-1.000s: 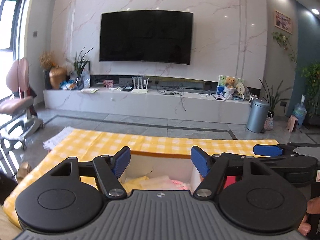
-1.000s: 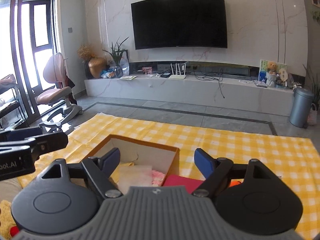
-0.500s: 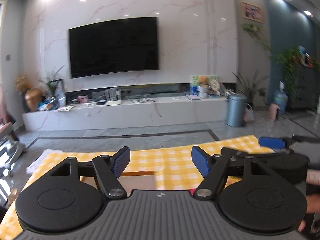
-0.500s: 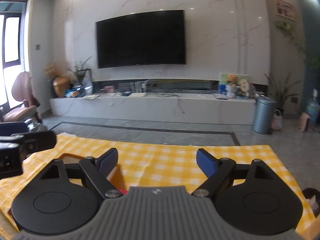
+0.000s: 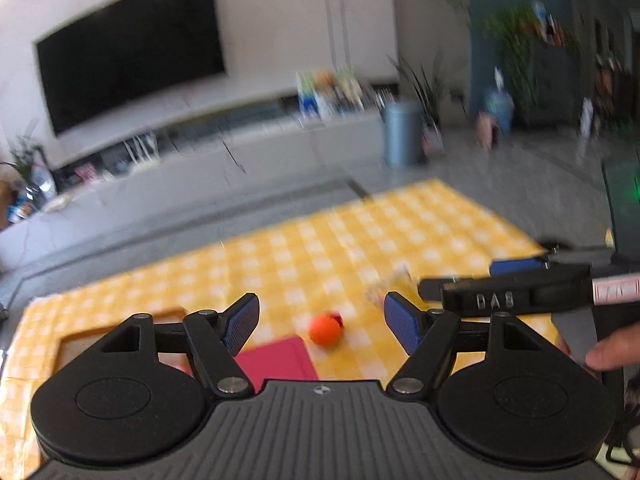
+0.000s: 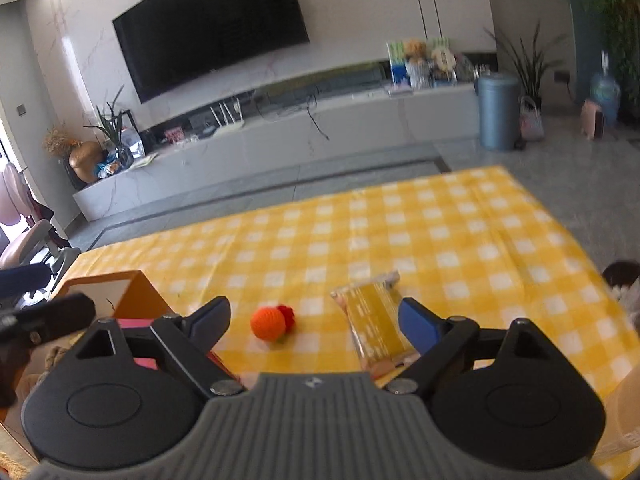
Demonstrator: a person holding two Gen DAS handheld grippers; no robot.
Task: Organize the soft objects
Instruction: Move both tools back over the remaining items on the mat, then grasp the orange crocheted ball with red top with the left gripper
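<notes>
Yellow checked cloth [image 6: 400,216] blurred; both hand-held grippers empty, left [image 5: 322,322] wide, right [image 6: 314,320] opening.

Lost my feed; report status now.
Left hand-held gripper open, empty; right hand-held gripper opening, empty. Orange crochet ball and yellow packet on checked cloth. Nothing blocking.

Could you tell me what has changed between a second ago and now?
Both views have swung right and tilted down, off the cardboard box and onto the orange knitted ball and yellow packet on the checked cloth. The right gripper is opening, nothing pressed between its pads. The left gripper stays open and empty. Nothing has been picked up.
</notes>
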